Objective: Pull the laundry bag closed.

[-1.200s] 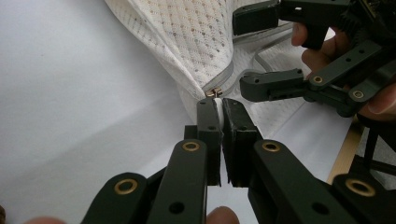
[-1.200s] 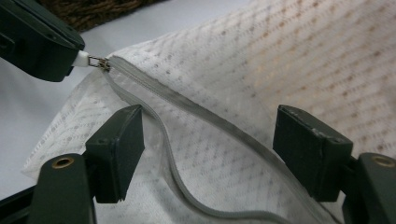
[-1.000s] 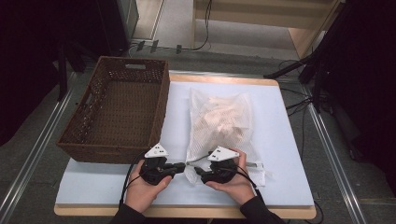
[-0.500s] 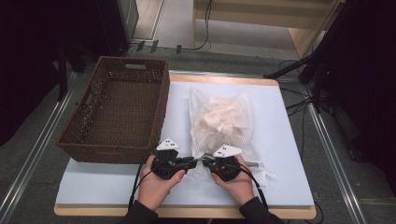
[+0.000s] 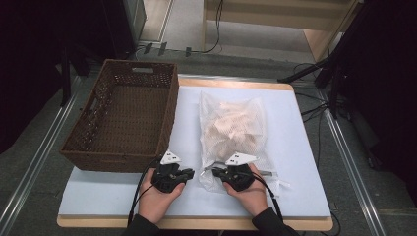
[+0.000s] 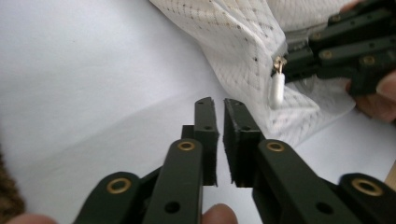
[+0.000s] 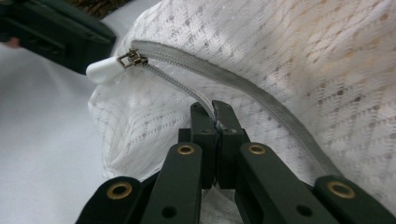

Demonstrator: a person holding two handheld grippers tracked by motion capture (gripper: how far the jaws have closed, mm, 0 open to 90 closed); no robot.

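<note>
White mesh is what we are working on: a zippered laundry bag [image 5: 231, 132] with pale cloth inside lies in the middle of the high view on the light blue tabletop [image 5: 305, 147], with the brown wicker basket [image 5: 123, 118] just beside it at centre left, empty.

We judge the step in hand to be opening the bag's zipper. At the lower centre of the high view our right gripper [image 5: 216, 172] sits at the bag's near edge; in the right gripper view its jaws are pressed together on the grey zipper tape [image 7: 212, 114], pinning that edge. Our left gripper [image 5: 191, 173] is just left of the bag, apart from it. In the left gripper view, its jaws have just been closing; they stand nearly together with a thin slit and nothing between them.

Smallest is the white zipper pull [image 6: 278, 88], hanging at the upper right of the left gripper view, near the left jaws but untouched.

Next, we think, the left gripper must widen slightly, reach the pull, pinch it, and draw it along the tape while the right holds firm.
</note>
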